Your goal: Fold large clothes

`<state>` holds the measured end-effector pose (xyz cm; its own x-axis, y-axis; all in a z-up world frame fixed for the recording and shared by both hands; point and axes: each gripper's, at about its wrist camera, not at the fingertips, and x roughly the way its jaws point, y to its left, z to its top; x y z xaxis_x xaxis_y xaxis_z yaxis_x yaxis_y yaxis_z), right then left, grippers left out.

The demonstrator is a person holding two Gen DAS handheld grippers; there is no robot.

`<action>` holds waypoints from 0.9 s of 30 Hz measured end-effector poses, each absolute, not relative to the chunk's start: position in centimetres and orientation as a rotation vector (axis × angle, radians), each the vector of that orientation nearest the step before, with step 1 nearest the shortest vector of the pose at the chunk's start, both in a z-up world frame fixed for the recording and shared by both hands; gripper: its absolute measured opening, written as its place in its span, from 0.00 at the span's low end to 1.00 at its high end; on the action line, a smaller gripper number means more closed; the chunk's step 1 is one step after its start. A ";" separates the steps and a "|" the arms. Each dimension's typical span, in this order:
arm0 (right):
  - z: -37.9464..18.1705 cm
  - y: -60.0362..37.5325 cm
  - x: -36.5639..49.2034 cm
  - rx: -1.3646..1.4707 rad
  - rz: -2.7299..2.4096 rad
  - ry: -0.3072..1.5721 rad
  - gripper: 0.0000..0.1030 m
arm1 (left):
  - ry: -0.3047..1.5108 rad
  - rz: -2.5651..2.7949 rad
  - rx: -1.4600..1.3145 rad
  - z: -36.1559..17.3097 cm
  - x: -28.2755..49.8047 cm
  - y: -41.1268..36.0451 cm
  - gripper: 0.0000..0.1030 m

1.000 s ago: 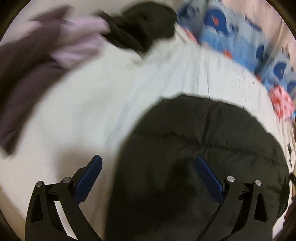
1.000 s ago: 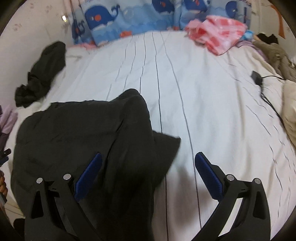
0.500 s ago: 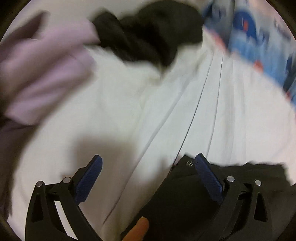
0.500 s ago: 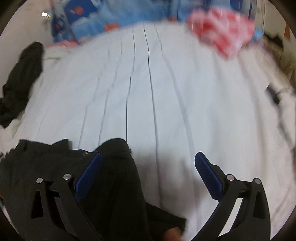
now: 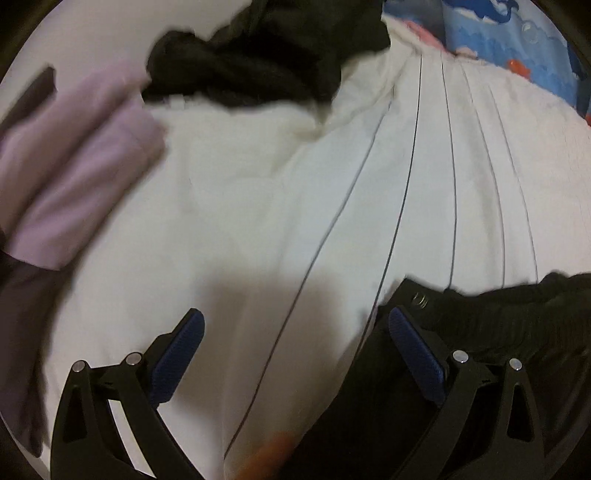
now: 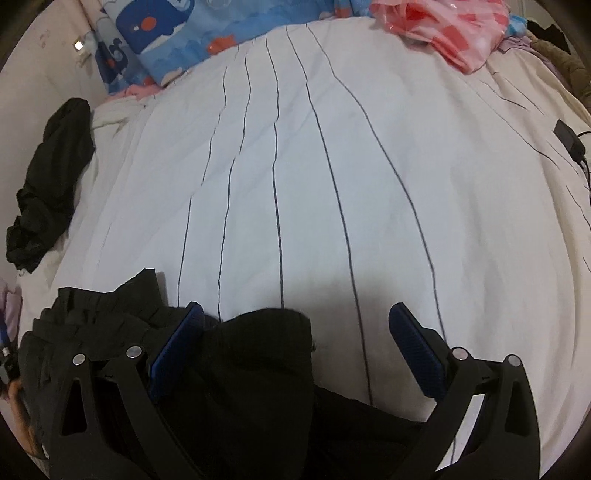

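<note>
Two wide-open, empty grippers, left (image 5: 295, 345) and right (image 6: 295, 341), hover over one white striped bedsheet (image 6: 314, 166), black garment (image 6: 251, 369) bunched at six o'clock, whale-print pillow (image 6: 155, 40) at eleven.

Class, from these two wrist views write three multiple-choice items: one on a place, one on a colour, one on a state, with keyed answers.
1. Where does the pink checked cloth lie on the striped sheet?
A. near edge
B. far right corner
C. between the fingers

2. What colour is the garment nearest the right hand-held gripper?
A. black
B. lilac
C. blue

3. How does the left hand-held gripper stand?
A. shut on cloth
B. open, holding nothing
C. out of view

Answers: B, it sits at the top right beside the whale pillow; A, the fabric is dark throughout; B, bare sheet shows between its fingers.
</note>
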<state>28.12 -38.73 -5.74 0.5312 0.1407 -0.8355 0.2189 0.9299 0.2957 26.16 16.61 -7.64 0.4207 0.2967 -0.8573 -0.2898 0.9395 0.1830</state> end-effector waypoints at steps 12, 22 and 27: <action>-6.5 -39.5 25.4 0.421 0.000 0.987 0.94 | 1.128 0.300 -0.062 -8.9 24.6 19.3 0.93; -0.8 -40.1 19.6 0.465 0.112 0.875 0.94 | 0.997 0.348 -0.085 -6.0 20.4 19.5 0.93; 4.0 -41.3 13.1 0.492 0.203 0.781 0.94 | 0.912 0.313 -0.070 -2.2 14.8 19.7 0.93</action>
<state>13.13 -41.33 4.00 0.6980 0.3527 -0.6232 0.0038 0.8685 0.4957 14.76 19.73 -2.21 0.5701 0.2366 -0.7868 -0.2959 0.9525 0.0720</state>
